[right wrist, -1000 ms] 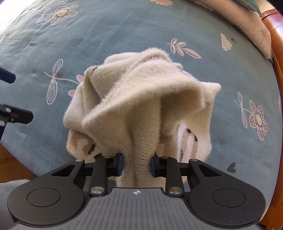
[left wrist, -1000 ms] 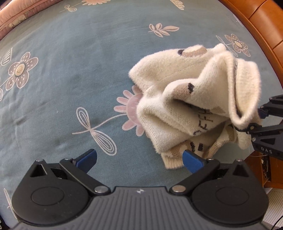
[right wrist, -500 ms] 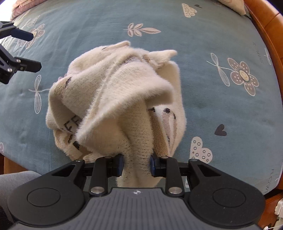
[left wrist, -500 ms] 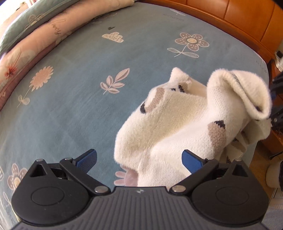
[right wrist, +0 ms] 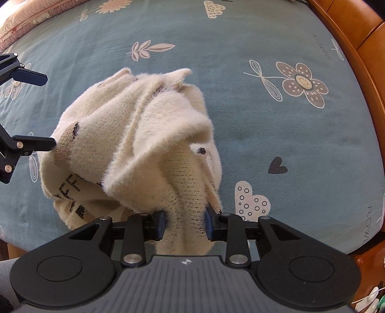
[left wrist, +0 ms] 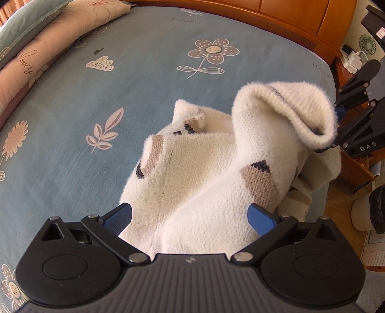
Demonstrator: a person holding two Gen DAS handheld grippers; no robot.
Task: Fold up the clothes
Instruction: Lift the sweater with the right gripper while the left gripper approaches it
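Observation:
A fluffy cream knit sweater [left wrist: 207, 173] with tan and black patches lies bunched on the blue-grey flowered bedsheet [left wrist: 120, 79]. My right gripper [right wrist: 185, 222] is shut on a fold of the sweater [right wrist: 144, 134] and holds it lifted; it shows at the right edge of the left wrist view [left wrist: 336, 125]. My left gripper [left wrist: 190, 216] is open, its blue pads on either side of the sweater's near edge. Its fingers [right wrist: 31, 144] show at the left of the right wrist view, one tip touching the sweater.
Pink and grey-green pillows [left wrist: 31, 48] lie along the bed's far left. A wooden bed frame [left wrist: 288, 21] curves round the bed's edge, also in the right wrist view [right wrist: 356, 26]. A nightstand with a small fan [left wrist: 367, 43] stands beyond it.
My left gripper has swung round and closed in on the sweater, which now lies between its open pads. My right gripper has kept its grip and shifted the bunch slightly.

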